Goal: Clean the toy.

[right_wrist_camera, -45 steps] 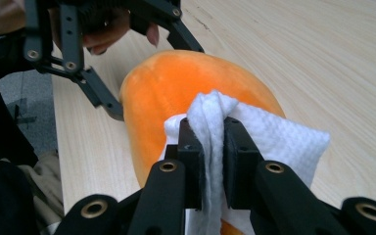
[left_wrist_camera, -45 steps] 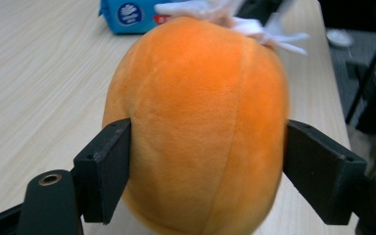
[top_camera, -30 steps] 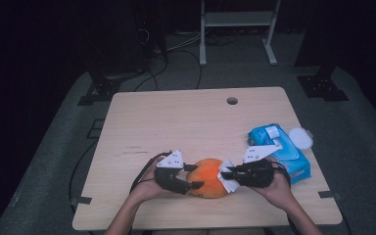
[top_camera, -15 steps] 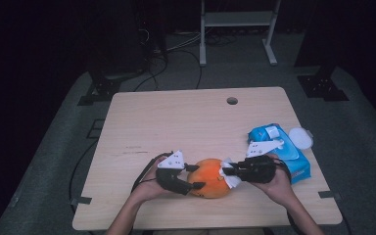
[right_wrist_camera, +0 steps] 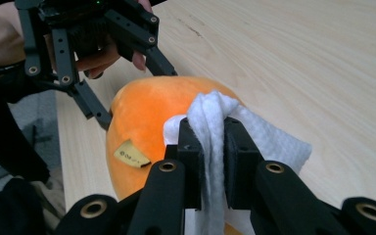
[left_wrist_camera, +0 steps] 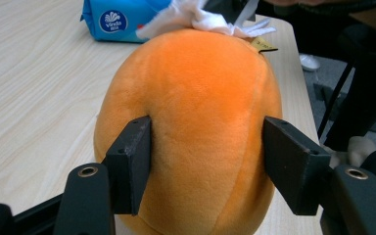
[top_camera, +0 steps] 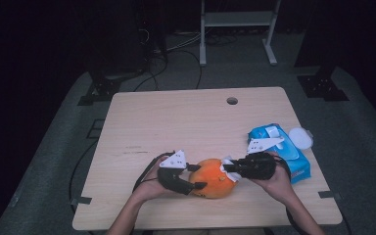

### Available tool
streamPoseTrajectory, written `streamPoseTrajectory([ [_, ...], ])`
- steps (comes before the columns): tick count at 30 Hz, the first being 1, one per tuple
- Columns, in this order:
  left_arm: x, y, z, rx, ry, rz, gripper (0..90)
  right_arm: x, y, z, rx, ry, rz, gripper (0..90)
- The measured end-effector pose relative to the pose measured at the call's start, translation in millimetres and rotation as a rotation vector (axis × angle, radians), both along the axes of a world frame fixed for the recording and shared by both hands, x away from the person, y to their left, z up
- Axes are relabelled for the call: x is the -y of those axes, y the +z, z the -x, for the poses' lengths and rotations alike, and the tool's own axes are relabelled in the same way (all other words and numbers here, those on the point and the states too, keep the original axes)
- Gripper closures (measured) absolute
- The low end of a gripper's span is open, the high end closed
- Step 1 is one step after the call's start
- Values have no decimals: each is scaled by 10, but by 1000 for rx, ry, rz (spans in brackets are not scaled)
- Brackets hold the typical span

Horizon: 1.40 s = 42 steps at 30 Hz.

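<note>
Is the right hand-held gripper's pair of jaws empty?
No, the right hand-held gripper is clamped on a white wipe lying against the orange plush toy.

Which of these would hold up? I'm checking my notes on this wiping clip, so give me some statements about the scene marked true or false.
1. The right gripper pinches a white wipe. True.
2. The wipe rests against an orange plush toy. True.
3. The left gripper holds a blue pack. False: its jaws sit on either side of the plush toy; the blue wipe pack lies on the table behind the right gripper.
4. The plush toy is held up off the table. False: it sits on the tabletop near the front edge.
5. A small yellow tag shows on the toy. True.
</note>
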State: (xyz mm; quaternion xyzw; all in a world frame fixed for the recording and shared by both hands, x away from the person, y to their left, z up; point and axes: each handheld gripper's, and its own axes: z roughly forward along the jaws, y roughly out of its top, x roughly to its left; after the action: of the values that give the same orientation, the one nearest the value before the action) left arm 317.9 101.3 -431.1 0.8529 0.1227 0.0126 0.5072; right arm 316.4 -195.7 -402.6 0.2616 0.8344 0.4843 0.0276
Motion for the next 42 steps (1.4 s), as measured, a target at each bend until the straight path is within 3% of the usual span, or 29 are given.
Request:
streamPoseTrajectory([
  [4, -53, 33, -49, -60, 16, 52, 333, 80, -81, 85, -23, -1, -15, 793],
  [6, -47, 38, -53, -90, 21, 40, 279, 91, -108, 159, -32, 8, -15, 793],
  [10, 18, 7, -3, -87, -4, 13, 338, 70, -71, 268, 0, 17, 26, 793],
  [14, 67, 11, 12, -71, -9, -4, 389, -48, 74, 291, 47, 28, 5, 793],
  [17, 53, 11, 16, -55, -5, -28, 401, -202, 98, 327, 91, 54, 62, 792],
  [19, 24, -7, 0, -67, 4, -19, 407, -149, 71, 286, 75, 48, 44, 792],
  [23, 13, -23, -11, -79, 1, -6, 405, 116, -54, 233, 16, -16, 23, 792],
  [26, 40, -7, 4, -75, -2, -10, 401, 224, -103, 265, 2, -39, 40, 792],
  [32, 90, 1, 22, -71, -4, -24, 395, 100, 1, 271, 33, -16, 24, 792],
  [34, 64, -8, 9, -74, -4, -25, 392, 34, 20, 275, 50, -2, 41, 792],
  [37, 45, -20, -1, -83, -2, -7, 390, 93, -21, 235, 27, -5, 30, 792],
  [42, 68, 0, 10, -73, 1, -17, 384, 286, -139, 198, -10, -64, 68, 791],
])
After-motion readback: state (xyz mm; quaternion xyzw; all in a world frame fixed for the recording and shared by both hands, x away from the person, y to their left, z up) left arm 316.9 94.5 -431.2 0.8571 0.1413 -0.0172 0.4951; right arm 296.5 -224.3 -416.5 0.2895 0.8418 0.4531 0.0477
